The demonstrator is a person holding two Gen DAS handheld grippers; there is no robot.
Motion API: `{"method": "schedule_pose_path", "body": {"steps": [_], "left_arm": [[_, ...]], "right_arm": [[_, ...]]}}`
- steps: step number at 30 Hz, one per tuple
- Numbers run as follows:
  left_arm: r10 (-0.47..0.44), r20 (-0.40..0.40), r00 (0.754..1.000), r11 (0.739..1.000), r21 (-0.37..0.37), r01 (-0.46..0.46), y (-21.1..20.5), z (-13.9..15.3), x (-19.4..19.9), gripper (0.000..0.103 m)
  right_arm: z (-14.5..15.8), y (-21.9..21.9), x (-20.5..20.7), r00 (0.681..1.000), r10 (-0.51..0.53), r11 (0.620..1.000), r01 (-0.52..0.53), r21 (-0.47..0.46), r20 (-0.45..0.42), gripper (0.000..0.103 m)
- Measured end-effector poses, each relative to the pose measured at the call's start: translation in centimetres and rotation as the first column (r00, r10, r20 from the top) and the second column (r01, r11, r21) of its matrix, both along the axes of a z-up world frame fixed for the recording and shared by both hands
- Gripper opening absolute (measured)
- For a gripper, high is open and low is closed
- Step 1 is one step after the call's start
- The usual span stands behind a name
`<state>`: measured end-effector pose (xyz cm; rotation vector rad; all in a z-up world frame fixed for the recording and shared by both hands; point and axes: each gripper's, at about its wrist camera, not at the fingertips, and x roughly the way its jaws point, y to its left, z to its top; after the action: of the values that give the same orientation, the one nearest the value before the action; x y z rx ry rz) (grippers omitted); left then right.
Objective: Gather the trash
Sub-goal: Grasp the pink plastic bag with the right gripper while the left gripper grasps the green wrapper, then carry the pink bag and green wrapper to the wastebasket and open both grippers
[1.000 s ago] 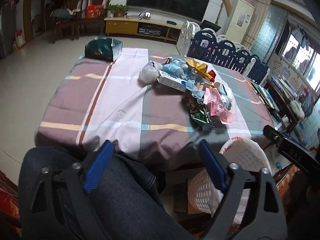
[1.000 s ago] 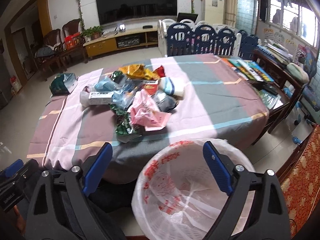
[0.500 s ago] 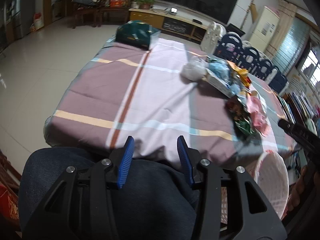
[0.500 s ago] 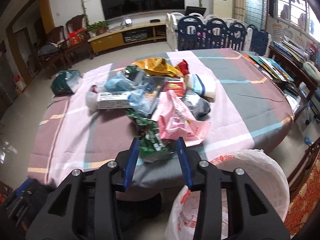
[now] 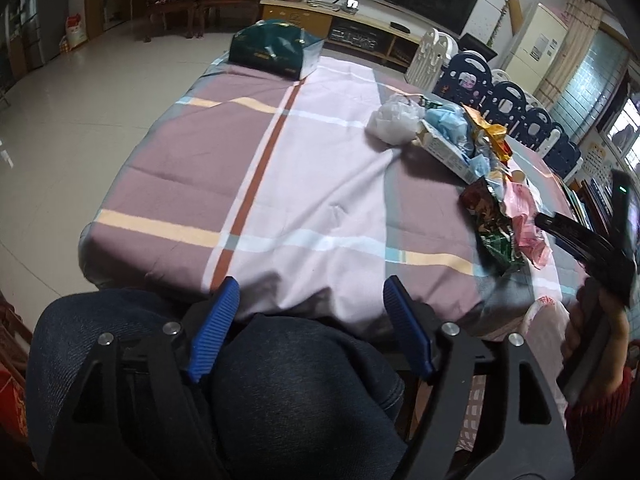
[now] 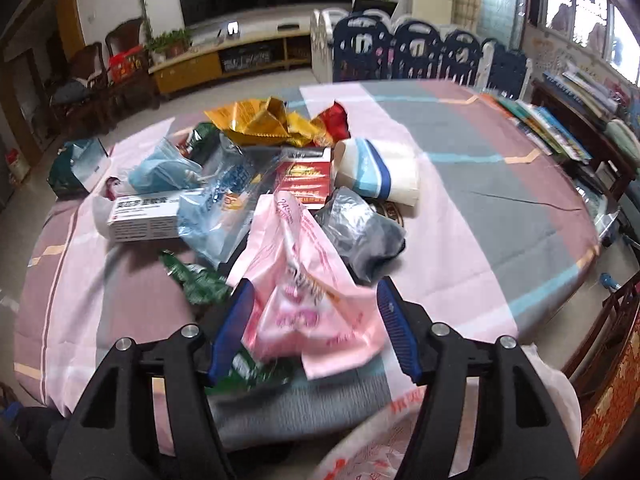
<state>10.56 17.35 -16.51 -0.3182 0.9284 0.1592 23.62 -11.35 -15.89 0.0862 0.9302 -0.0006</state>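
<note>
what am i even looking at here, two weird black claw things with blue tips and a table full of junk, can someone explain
No robot here: a person holds one hand-held grasping tool in each hand, each with a fisheye camera looking out along its two blue-padded fingers.

One picture is from the left tool. It sits low over the person's jeans, open and holding nothing, facing the table with the striped cloth.

The other is from the right tool. It is open around a pink plastic bag at the near edge of the trash pile; whether its pads touch the bag I cannot tell.

The pile also holds a paper cup on its side, a white box, blue wrappers and a yellow foil wrapper. A bag-lined bin waits below the table edge.
</note>
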Motion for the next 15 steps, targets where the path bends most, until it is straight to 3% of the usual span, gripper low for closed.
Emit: {"method": "schedule_pose_path", "body": {"steps": [3,4,5,8,11,15], "left_arm": [[-0.034,0.003,0.999,0.999,0.0,0.034,-1.1,0.4,0.9,0.079],[-0.041,0.001,0.999,0.999,0.005,0.041,-1.5,0.4,1.2,0.079],[-0.048,0.0,0.999,0.999,0.007,0.048,-1.7,0.5,1.4,0.079],[-0.07,-0.006,0.998,0.998,0.007,0.07,-2.5,0.6,2.3,0.079],[-0.085,-0.01,0.996,0.996,0.015,0.085,-3.3,0.5,3.5,0.079],[-0.134,-0.03,0.991,0.991,-0.031,0.133,-5.1,0.0,6.0,0.079]], "right_arm": [[-1.3,0.4,2.0,0.996,0.065,0.998,-0.063,0.029,-0.068,0.062],[-1.5,0.8,2.0,0.994,0.081,0.996,-0.079,0.034,-0.075,0.056],[-1.6,1.0,1.9,0.992,0.103,0.994,-0.099,0.051,-0.075,0.04],[-1.6,1.8,1.2,0.984,0.166,0.979,-0.156,0.134,-0.06,0.023],[-1.1,2.3,0.0,0.976,0.214,0.954,-0.202,0.22,-0.032,0.02],[0.8,0.9,-1.2,0.987,0.158,0.946,-0.158,0.281,0.021,0.019]]}}
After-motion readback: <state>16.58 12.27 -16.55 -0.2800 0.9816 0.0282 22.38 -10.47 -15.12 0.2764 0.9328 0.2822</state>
